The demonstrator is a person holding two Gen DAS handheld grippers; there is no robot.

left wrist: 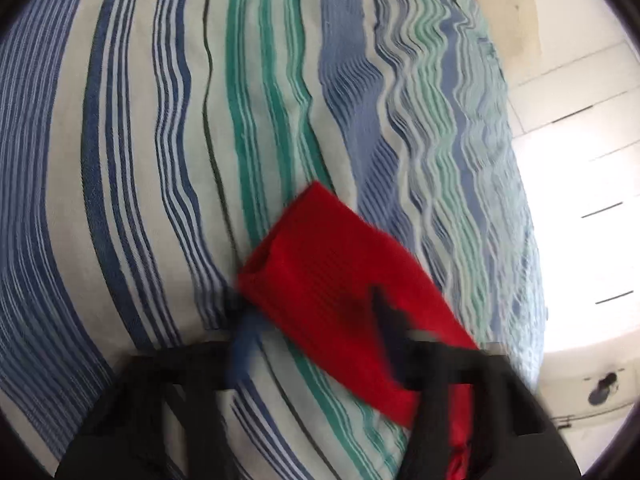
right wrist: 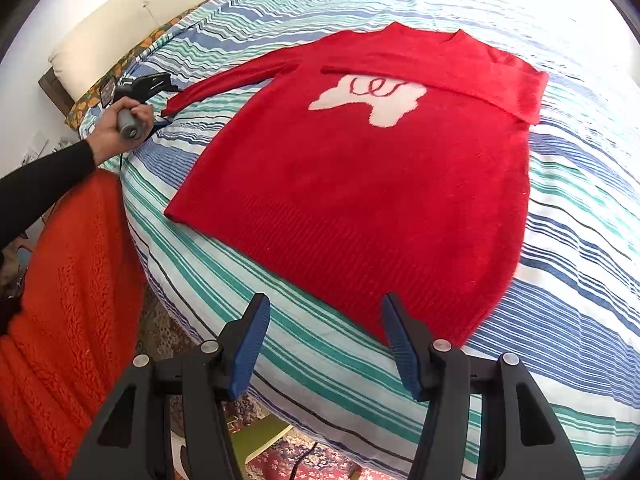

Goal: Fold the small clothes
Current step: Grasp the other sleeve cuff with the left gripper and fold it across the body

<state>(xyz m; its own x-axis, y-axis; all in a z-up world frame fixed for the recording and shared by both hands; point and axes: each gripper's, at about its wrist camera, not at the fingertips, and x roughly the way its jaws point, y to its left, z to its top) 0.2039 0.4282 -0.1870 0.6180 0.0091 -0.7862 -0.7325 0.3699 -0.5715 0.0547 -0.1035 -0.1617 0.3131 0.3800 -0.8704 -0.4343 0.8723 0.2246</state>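
A red sweater (right wrist: 360, 184) with a white patch on the chest lies flat on the striped bed. Its right sleeve is folded across the chest; its left sleeve (right wrist: 224, 80) stretches out to the left. My left gripper (left wrist: 316, 320) is at that sleeve's cuff (left wrist: 320, 264); the view is blurred, the cuff lies between the fingers, and the jaws look parted. It also shows in the right wrist view (right wrist: 164, 92), held by a hand at the cuff. My right gripper (right wrist: 326, 344) is open and empty, just above the sweater's hem.
The striped blue, green and white bedsheet (right wrist: 580, 240) covers the bed. A cream headboard cushion (right wrist: 120, 32) stands at the far left. The person's orange knitted garment (right wrist: 68, 300) is at the left edge of the bed. Tiled floor (left wrist: 580, 160) lies beyond the bed.
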